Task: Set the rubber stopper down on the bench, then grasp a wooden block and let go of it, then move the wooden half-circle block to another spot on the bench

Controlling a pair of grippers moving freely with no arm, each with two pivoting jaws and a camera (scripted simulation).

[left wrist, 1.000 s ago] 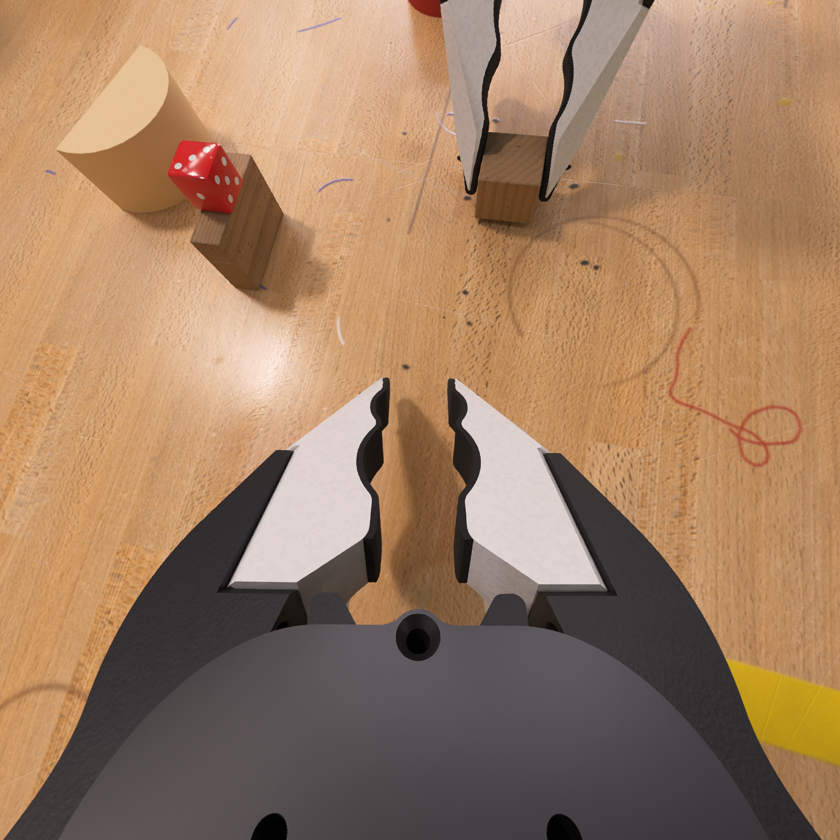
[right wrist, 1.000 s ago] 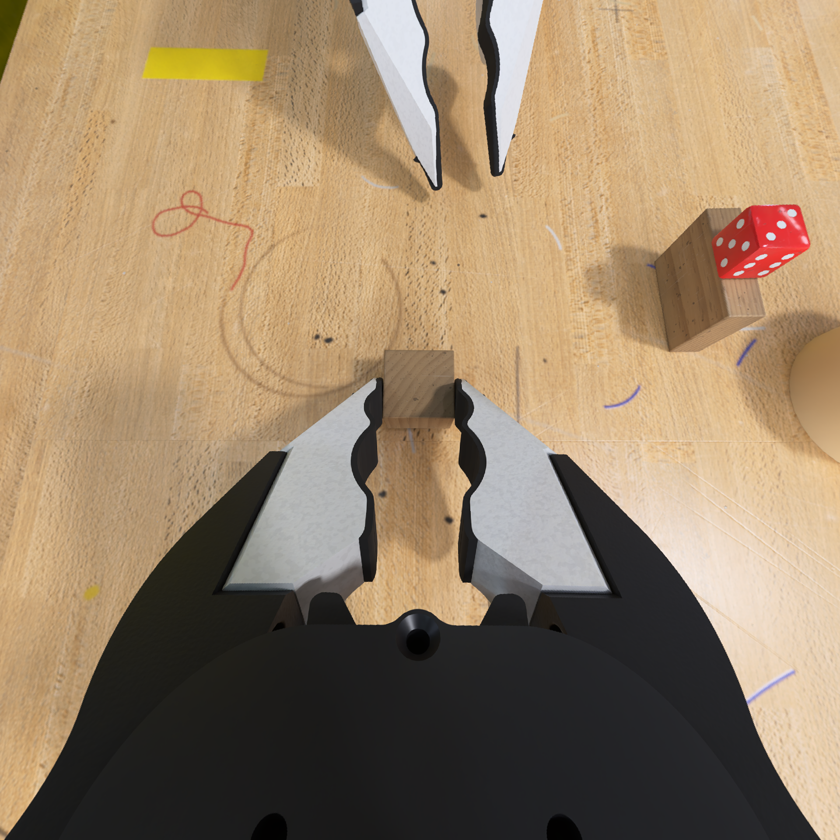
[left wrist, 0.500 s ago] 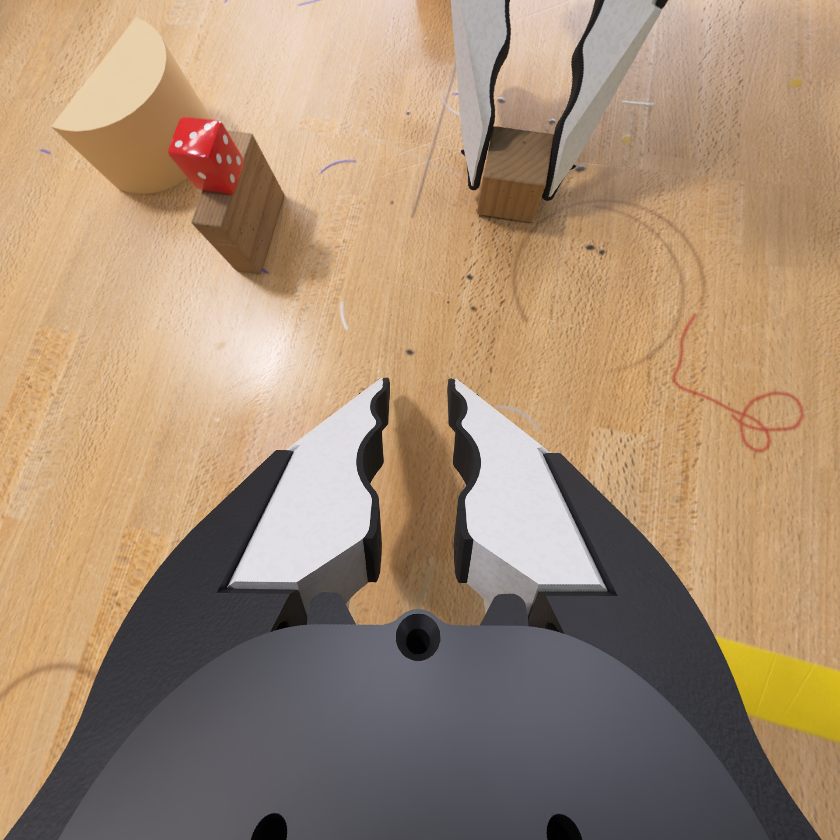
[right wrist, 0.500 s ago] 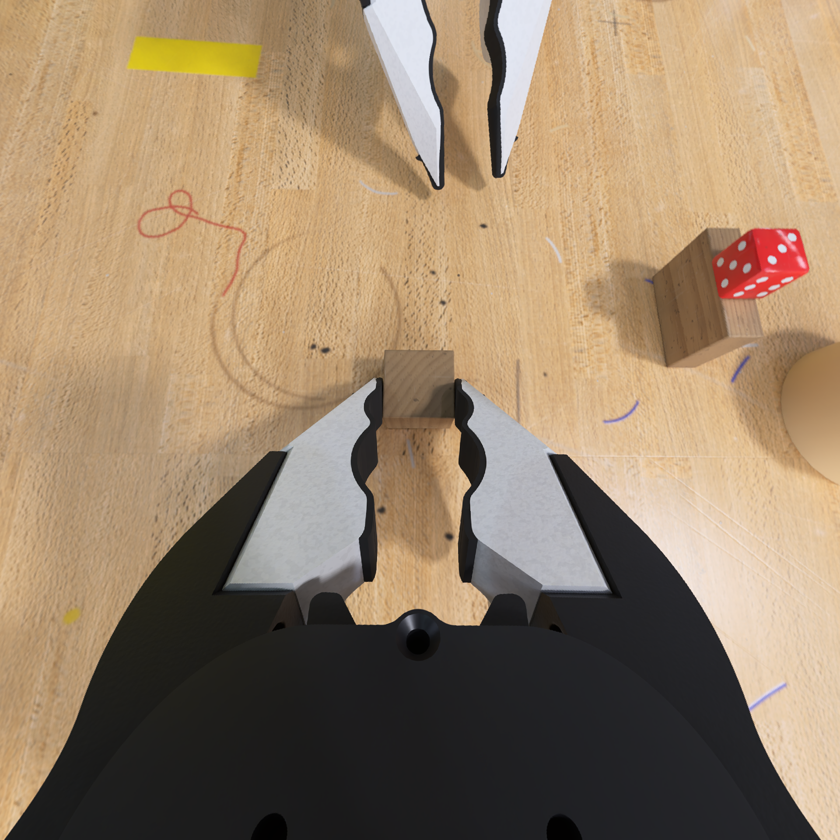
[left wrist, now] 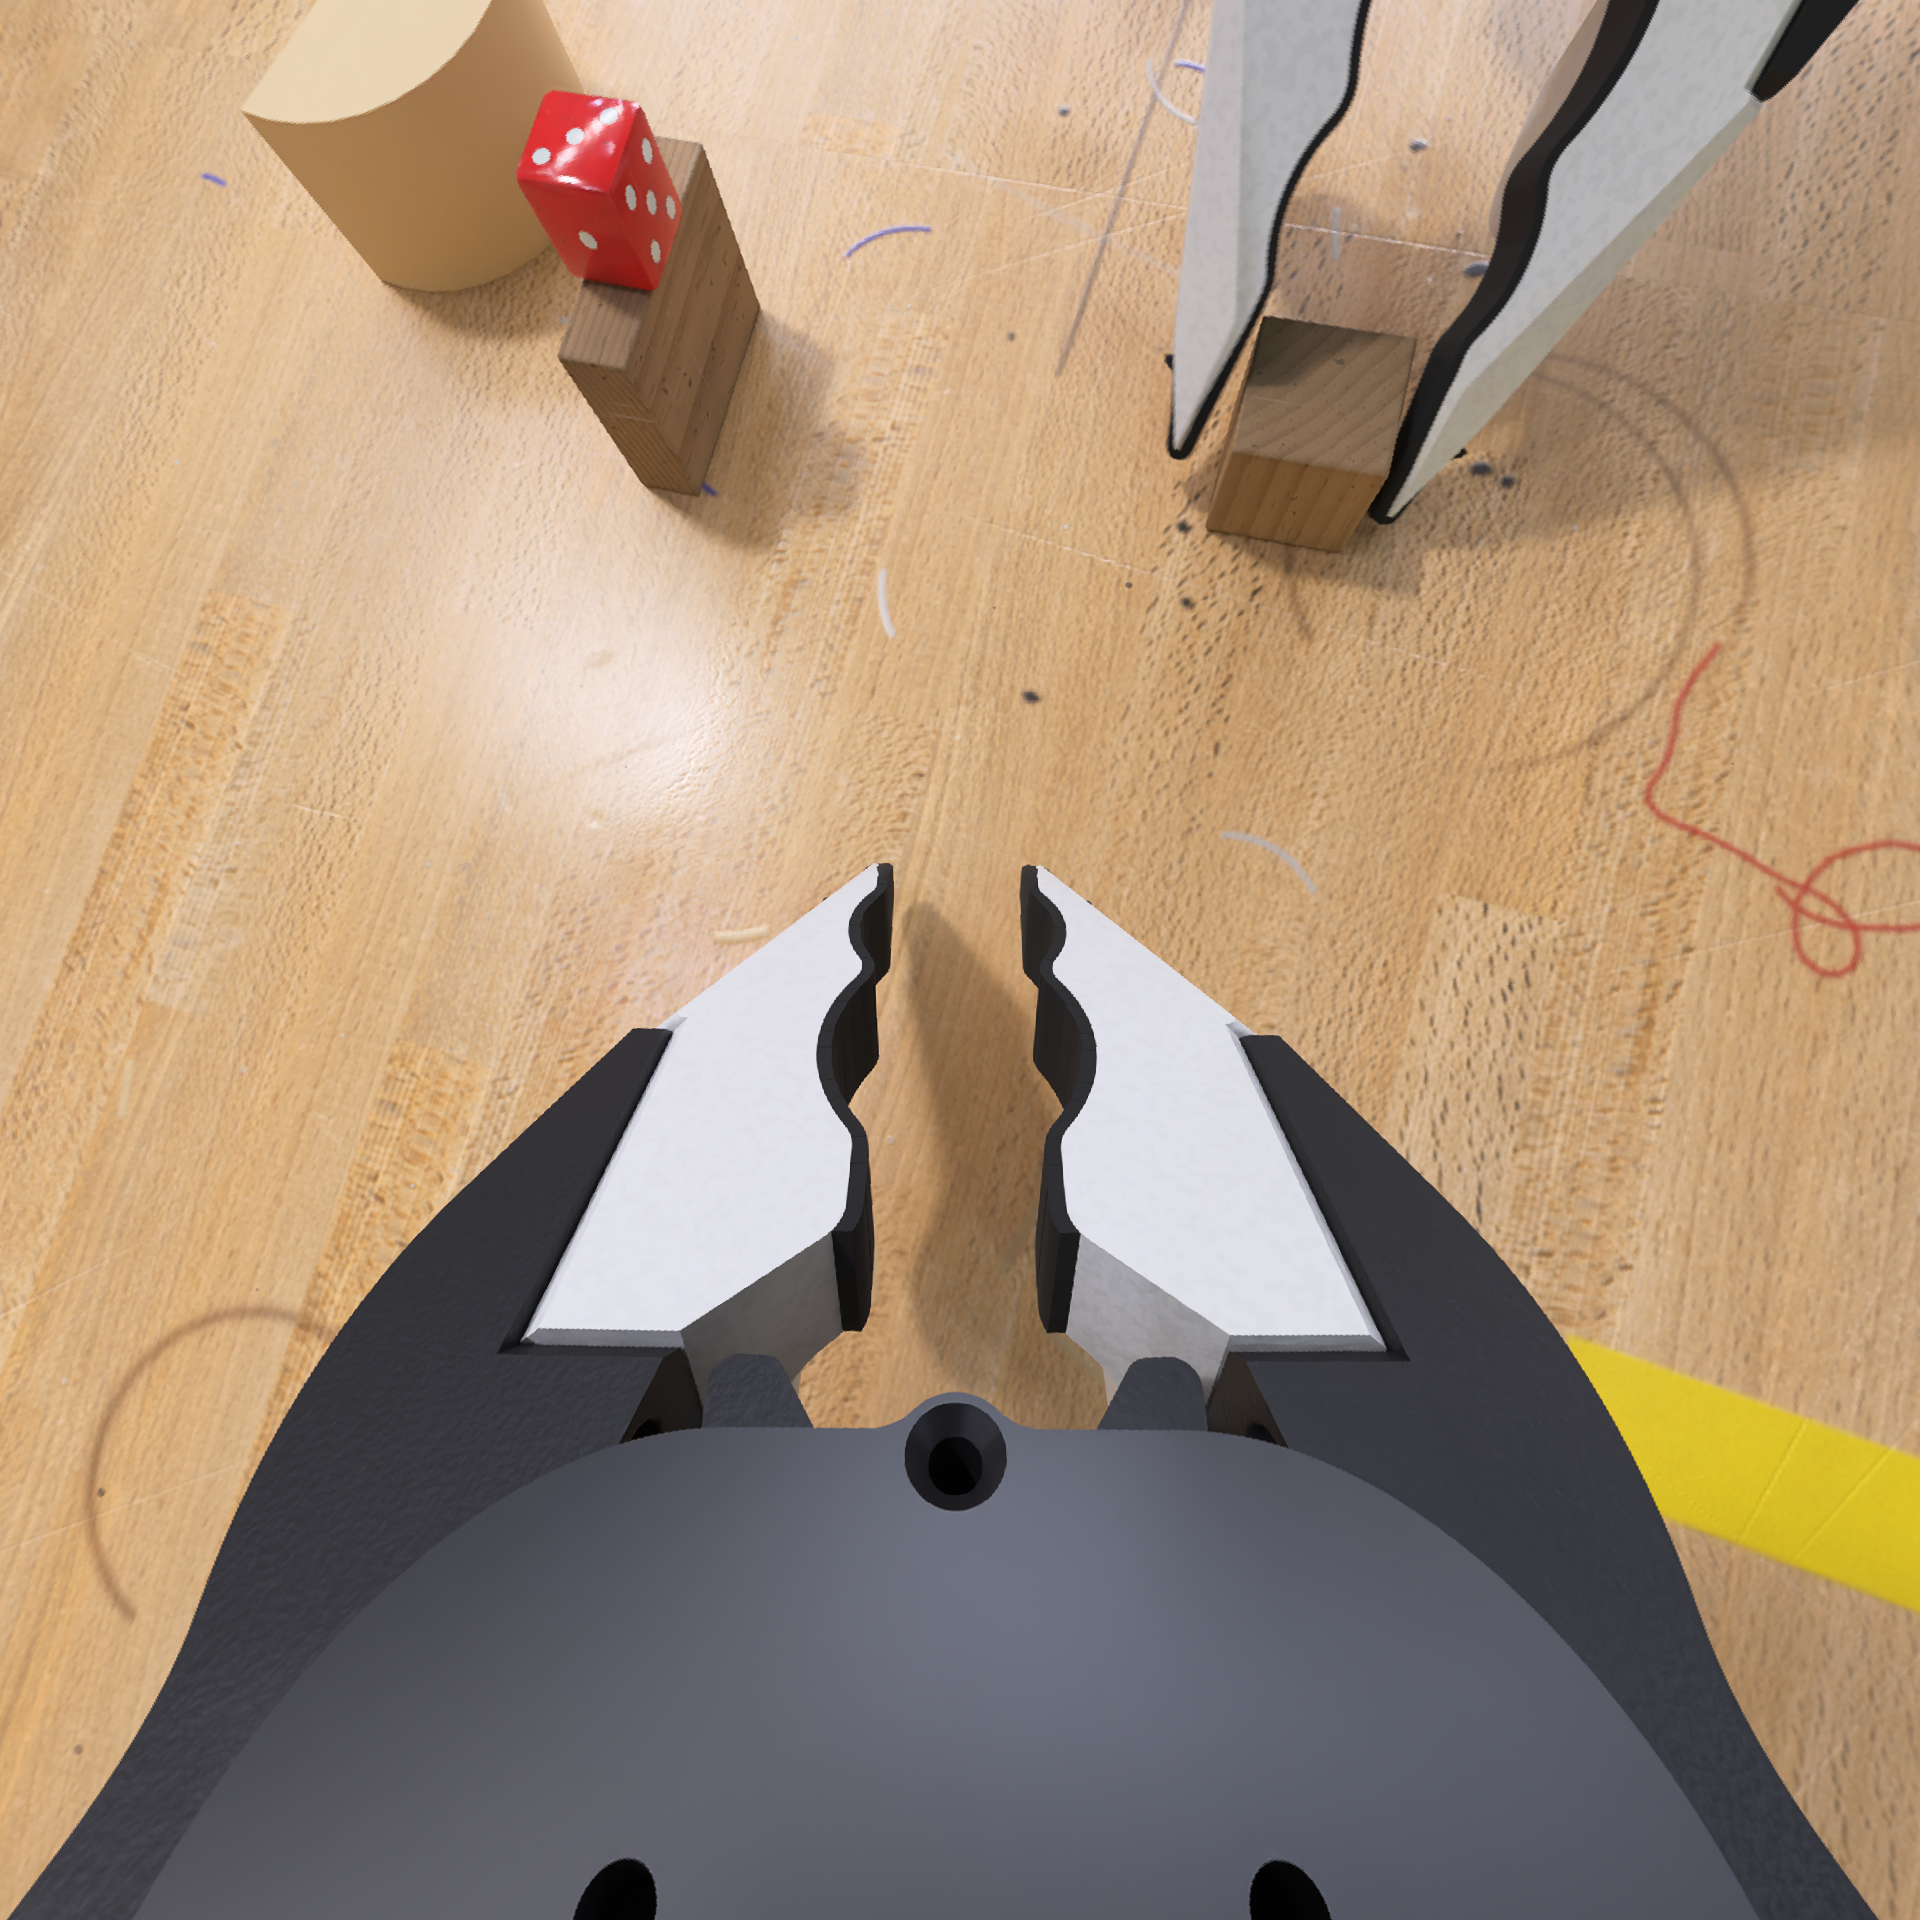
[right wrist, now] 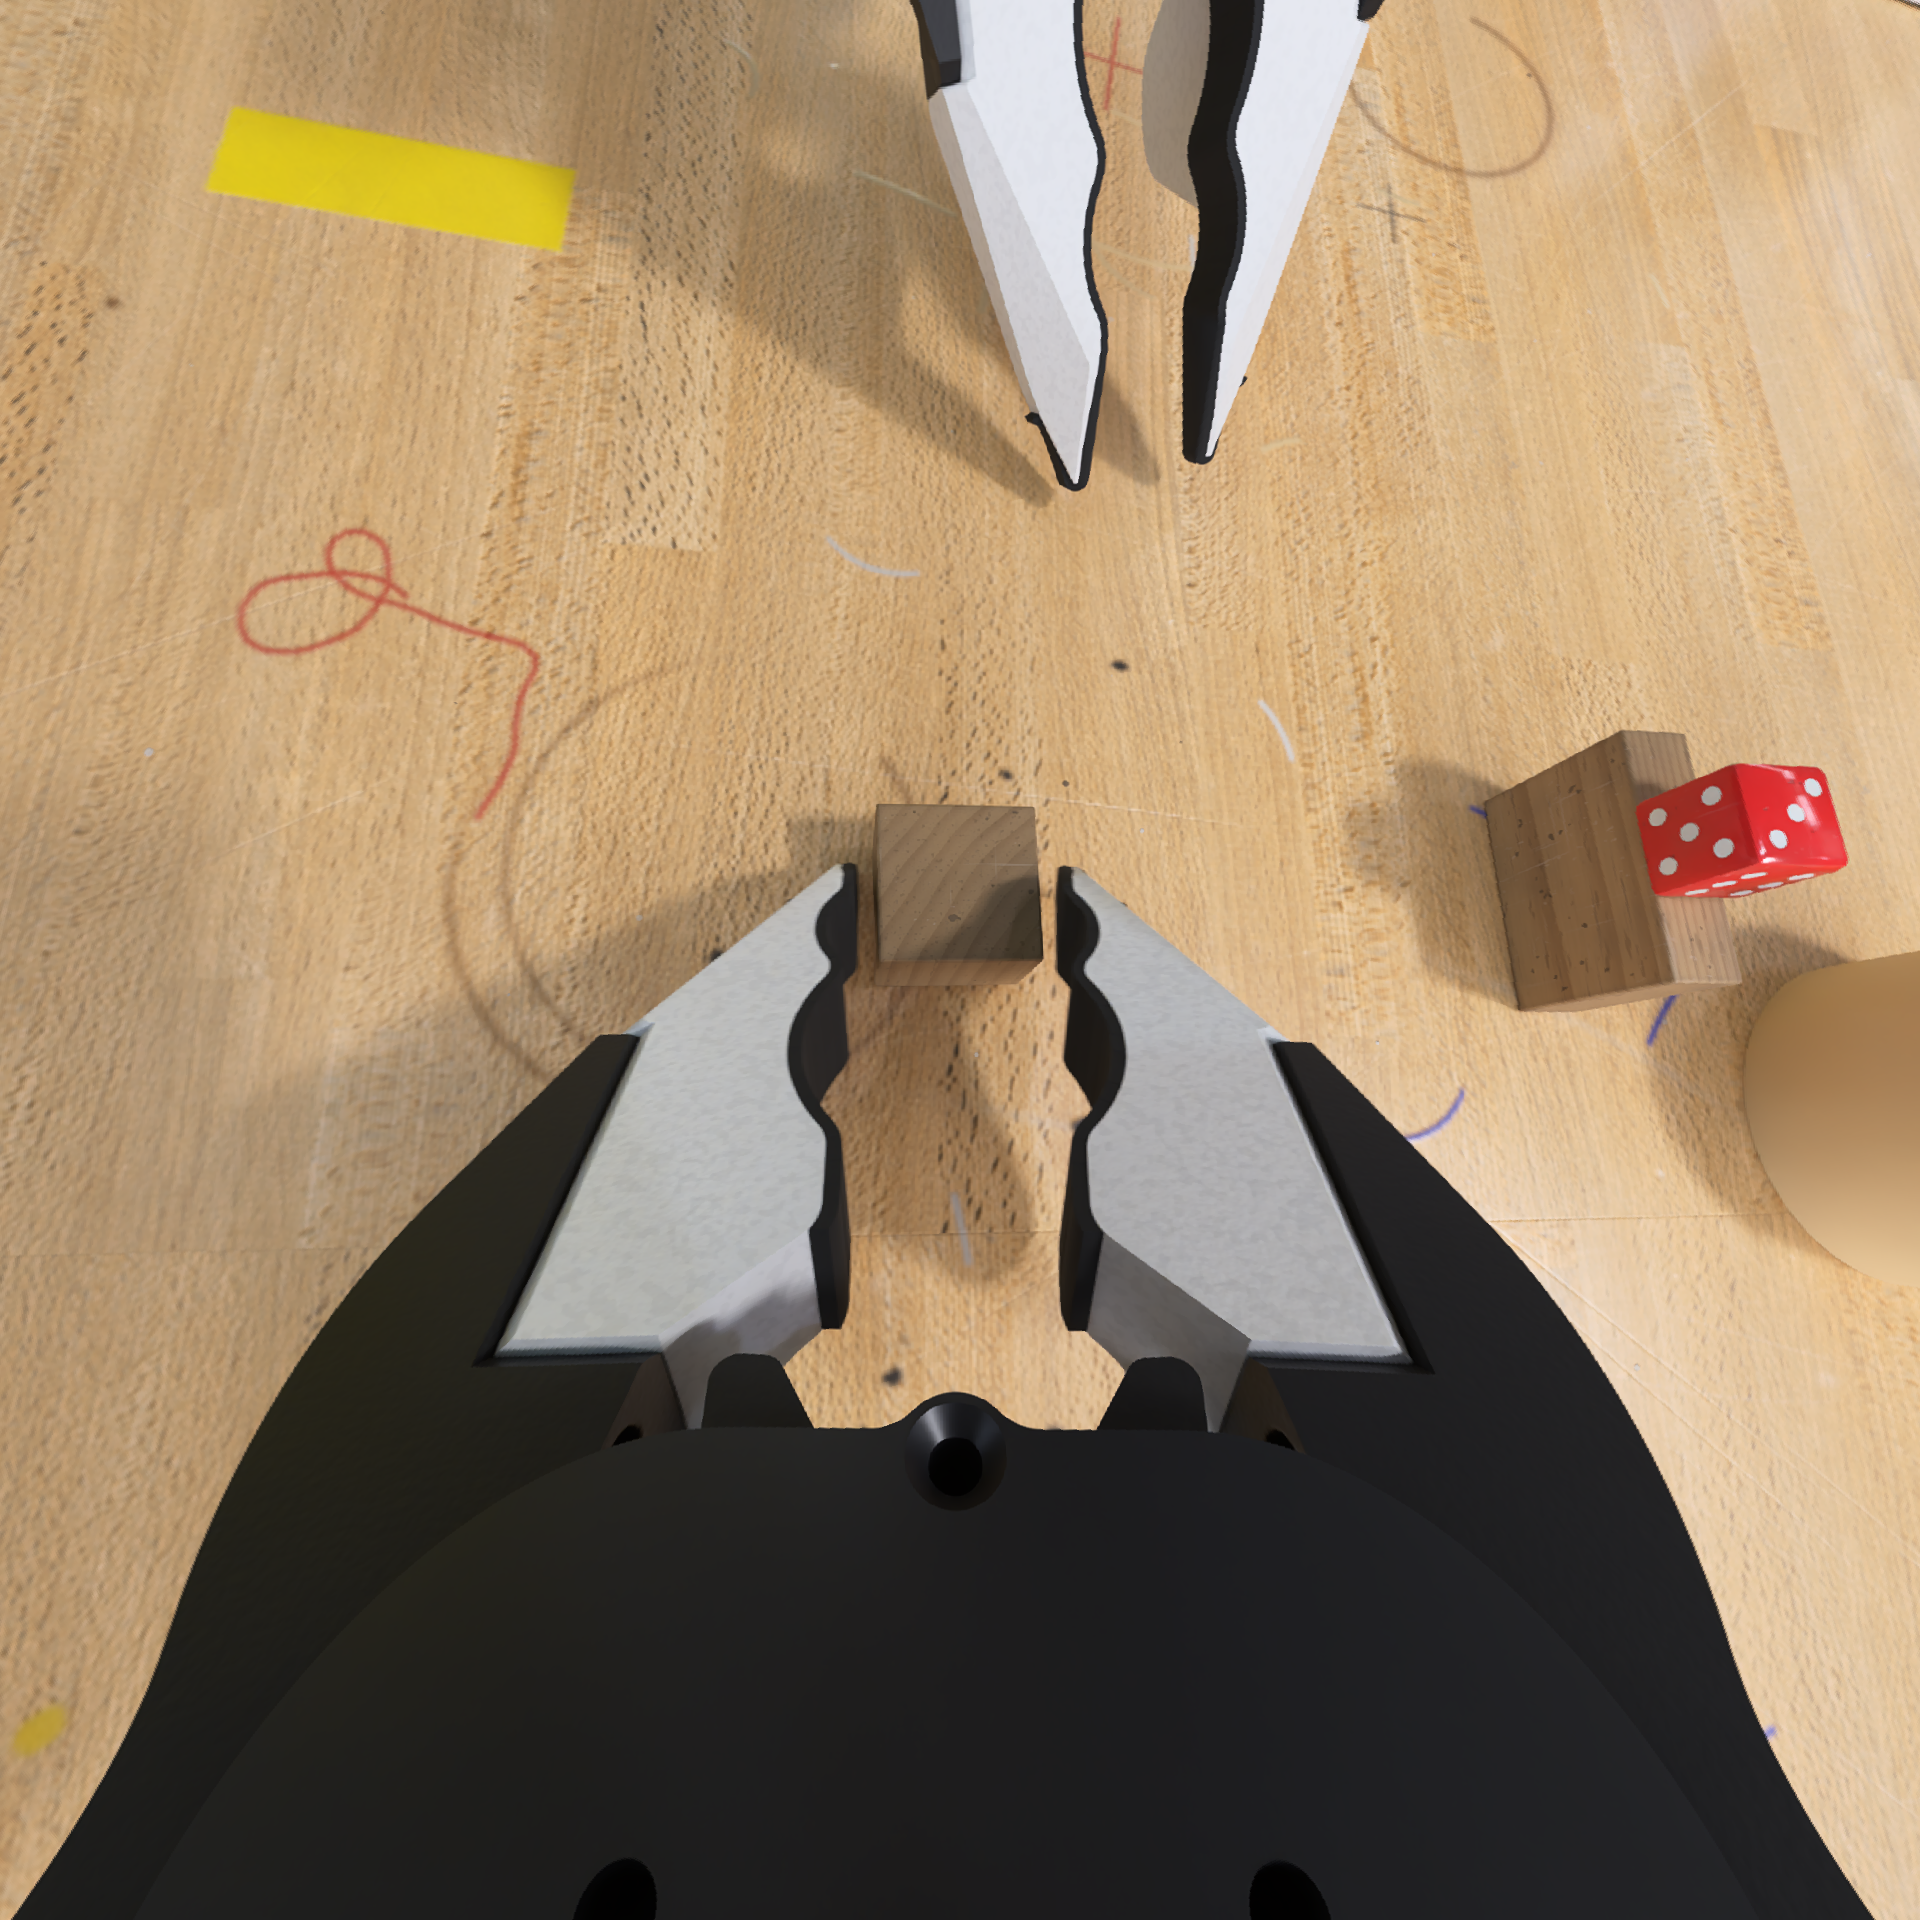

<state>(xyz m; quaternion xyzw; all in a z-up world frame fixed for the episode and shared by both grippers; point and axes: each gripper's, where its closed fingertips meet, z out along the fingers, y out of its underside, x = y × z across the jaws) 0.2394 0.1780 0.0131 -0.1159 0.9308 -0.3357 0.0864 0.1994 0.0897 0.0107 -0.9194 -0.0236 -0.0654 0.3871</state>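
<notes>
A small wooden cube (right wrist: 956, 883) stands on the bench between the fingertips of my right gripper (right wrist: 956, 878), which is open, with a thin gap on each side. The left wrist view shows the same cube (left wrist: 1314, 416) between those fingers. My left gripper (left wrist: 956, 878) is narrowly open and empty over bare bench; it also shows in the right wrist view (right wrist: 1135, 468). The tan wooden half-circle block (left wrist: 416, 156) stands at the far left, and shows at the right edge of the right wrist view (right wrist: 1839, 1122). No rubber stopper is in view.
A longer dark wooden block (left wrist: 665, 353) lies beside the half-circle block, with a red die (left wrist: 603, 187) tilted on it; both also show in the right wrist view, block (right wrist: 1579, 883) and die (right wrist: 1740, 842). A yellow tape strip (right wrist: 390, 177) and red scribble (right wrist: 384, 613) mark the bench.
My right gripper's fingers have spread a little and let go of the small cube, which stays on the bench. My left gripper has shifted sideways, still empty with the same gap.
</notes>
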